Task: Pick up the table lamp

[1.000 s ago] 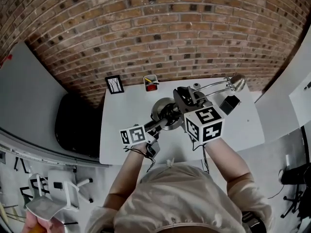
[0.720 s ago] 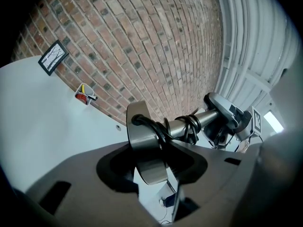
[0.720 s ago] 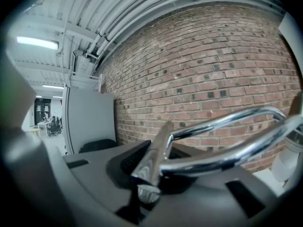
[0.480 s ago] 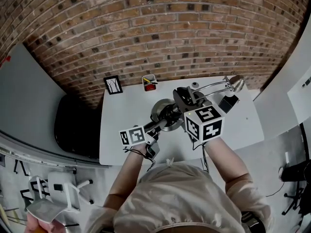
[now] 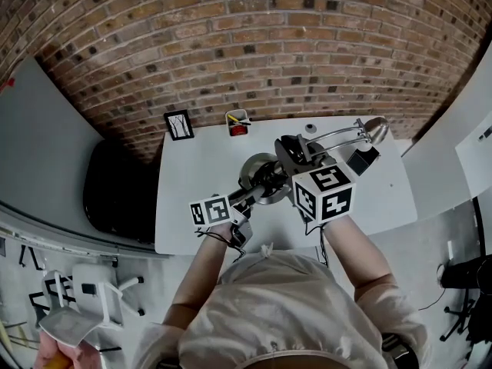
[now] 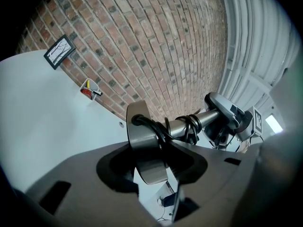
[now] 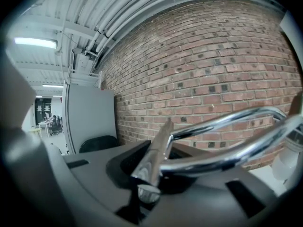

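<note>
The table lamp is tipped on its side over the white table (image 5: 192, 198), held by both grippers. Its round metal base (image 5: 256, 174) stands on edge, and my left gripper (image 5: 260, 187) is shut on that base (image 6: 142, 138), with the pads on the disc's two faces. A black cord (image 6: 189, 126) is wound round the stem. My right gripper (image 5: 296, 155) is shut on the chrome double arm (image 7: 222, 143) near its joint. The arm runs right to the lamp head (image 5: 376, 129). The right gripper (image 6: 232, 122) also shows behind the stem in the left gripper view.
A small framed picture (image 5: 179, 124), a pen cup (image 5: 238, 121) and a small white object (image 5: 310, 128) stand along the table's far edge by the brick wall. A black box (image 5: 361, 161) lies right. A black chair (image 5: 115, 191) is left of the table.
</note>
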Tool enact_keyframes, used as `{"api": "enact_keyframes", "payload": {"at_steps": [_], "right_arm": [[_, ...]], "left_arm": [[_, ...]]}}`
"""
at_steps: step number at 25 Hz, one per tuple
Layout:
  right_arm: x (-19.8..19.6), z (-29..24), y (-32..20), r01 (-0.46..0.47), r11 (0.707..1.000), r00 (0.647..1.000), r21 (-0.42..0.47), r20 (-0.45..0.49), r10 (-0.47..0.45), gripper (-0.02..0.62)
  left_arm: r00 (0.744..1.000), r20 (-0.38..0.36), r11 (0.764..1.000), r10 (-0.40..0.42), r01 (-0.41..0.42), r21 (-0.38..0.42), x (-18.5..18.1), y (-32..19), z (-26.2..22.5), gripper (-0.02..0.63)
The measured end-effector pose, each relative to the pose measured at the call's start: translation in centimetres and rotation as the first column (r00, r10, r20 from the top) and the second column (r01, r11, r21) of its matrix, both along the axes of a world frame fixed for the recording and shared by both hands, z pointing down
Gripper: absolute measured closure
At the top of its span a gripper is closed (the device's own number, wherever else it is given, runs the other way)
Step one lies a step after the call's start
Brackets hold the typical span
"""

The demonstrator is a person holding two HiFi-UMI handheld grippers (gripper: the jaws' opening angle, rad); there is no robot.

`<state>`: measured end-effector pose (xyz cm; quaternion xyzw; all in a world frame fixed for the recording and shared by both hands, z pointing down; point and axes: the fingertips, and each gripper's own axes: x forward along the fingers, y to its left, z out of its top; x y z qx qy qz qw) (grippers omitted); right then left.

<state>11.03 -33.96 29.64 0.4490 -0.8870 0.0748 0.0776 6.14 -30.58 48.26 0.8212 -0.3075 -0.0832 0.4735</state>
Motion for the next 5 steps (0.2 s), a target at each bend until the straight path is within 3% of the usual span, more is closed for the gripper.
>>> {"api": "enact_keyframes", "payload": {"at_steps": [5], "right_arm": [[-0.17,-0.08,-0.03,0.002,1.000,1.000,0.003,0.001,-0.002,0.538]], "left_arm": [[1.000,-0.005,1.000,-0.008,0.008,0.007,-0.22,-0.09,-0.14,0.428]]}}
